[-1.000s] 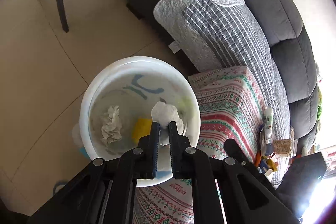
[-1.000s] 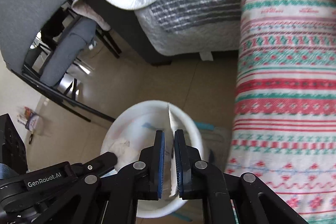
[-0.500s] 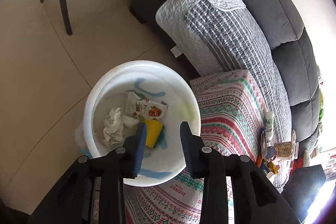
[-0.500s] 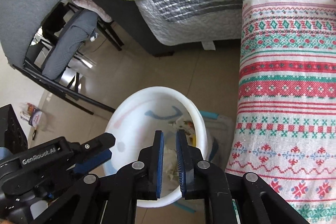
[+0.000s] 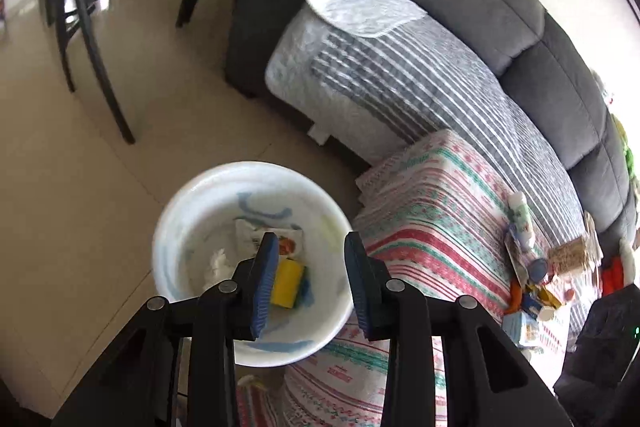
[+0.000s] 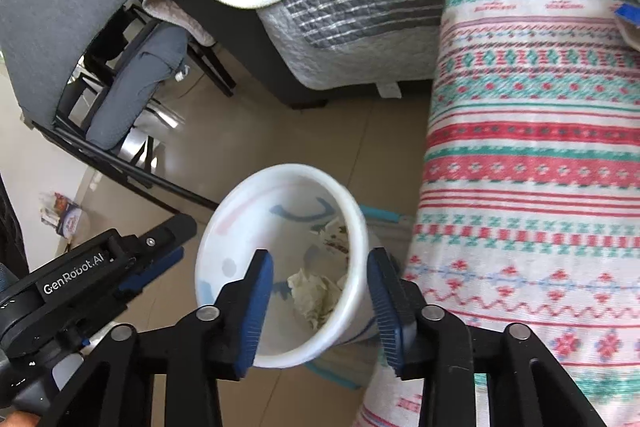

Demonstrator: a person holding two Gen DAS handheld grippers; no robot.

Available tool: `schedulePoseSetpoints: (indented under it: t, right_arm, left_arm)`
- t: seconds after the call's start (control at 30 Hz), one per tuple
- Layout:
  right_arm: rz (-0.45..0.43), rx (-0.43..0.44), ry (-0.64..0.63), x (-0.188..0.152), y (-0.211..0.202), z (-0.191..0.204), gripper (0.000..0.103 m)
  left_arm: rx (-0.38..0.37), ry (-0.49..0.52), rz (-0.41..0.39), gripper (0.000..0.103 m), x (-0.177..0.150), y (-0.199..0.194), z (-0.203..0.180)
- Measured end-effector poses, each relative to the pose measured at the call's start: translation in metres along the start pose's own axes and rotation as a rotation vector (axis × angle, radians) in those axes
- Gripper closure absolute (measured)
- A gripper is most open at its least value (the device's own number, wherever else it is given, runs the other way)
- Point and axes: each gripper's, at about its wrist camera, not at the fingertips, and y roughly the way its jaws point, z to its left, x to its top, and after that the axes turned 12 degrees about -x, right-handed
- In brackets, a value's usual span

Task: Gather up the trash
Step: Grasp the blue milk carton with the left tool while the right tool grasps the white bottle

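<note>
A white trash bin (image 5: 168, 227) stands on the floor beside the patterned table; it also shows in the right wrist view (image 6: 356, 227). Inside lie crumpled tissue (image 6: 312, 293), a printed wrapper (image 5: 248, 237) and a yellow item (image 5: 286, 283). My left gripper (image 5: 310, 283) is open and empty above the bin. My right gripper (image 6: 320, 301) is open and empty above the bin's rim. The left gripper's body (image 6: 92, 279) shows at the left of the right wrist view.
The table with a red and green patterned cloth (image 5: 432, 227) stands right of the bin, with several small items (image 5: 532, 279) at its far end. A grey sofa with a striped quilt (image 5: 400, 75) lies beyond. Chairs (image 6: 80, 27) stand at the left on the tiled floor.
Both grippers opened. The left let go of the white tissue and the right let go of the thin wrapper, and both pieces now lie in the bin. Both grippers rose a little.
</note>
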Motion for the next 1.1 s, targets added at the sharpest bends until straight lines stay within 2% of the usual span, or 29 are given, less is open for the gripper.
schedulePoseSetpoints:
  t: [0.13,0.27,0.43,0.53,0.67,0.73,0.8,0.9,1.0,1.1]
  right_arm:
    - [-0.009,-0.024,0.015,0.001,-0.012,-0.017,0.05]
    - [-0.005,-0.031,0.047,-0.001,-0.021,-0.039,0.043]
    - [-0.01,-0.092,0.078,0.001,-0.037,-0.076,0.034]
    - [-0.017,-0.133,0.109,0.003,-0.053,-0.106,0.032]
    - [-0.01,-0.175,0.163,0.004,-0.084,-0.158,0.03]
    - [0.008,-0.211,0.218,0.003,-0.103,-0.192,0.029]
    - [0.023,-0.238,0.324,0.002,-0.122,-0.232,0.029]
    - [0.025,-0.194,0.514,-0.01,-0.139,-0.286,0.028]
    - [0.025,-0.144,0.734,-0.027,-0.141,-0.328,0.028]
    - [0.044,-0.131,0.811,-0.034,-0.135,-0.344,0.028]
  left_arm:
    - [0.011,0.054,-0.012,0.049,-0.004,0.0,-0.019]
    - [0.023,0.117,-0.045,0.045,-0.011,-0.001,-0.043]
    - [-0.014,0.265,-0.024,0.043,-0.026,0.008,-0.088]
    - [-0.02,0.363,-0.006,0.042,-0.039,0.015,-0.12]
    - [-0.018,0.563,-0.008,0.039,-0.059,0.024,-0.17]
    - [-0.04,0.639,-0.001,0.029,-0.071,0.028,-0.193]
    - [-0.068,0.69,0.018,0.028,-0.086,0.035,-0.211]
    - [-0.103,0.79,0.053,0.028,-0.112,0.047,-0.238]
    - [-0.09,0.932,0.109,0.028,-0.141,0.066,-0.265]
    - [-0.096,1.051,0.129,0.028,-0.162,0.077,-0.288]
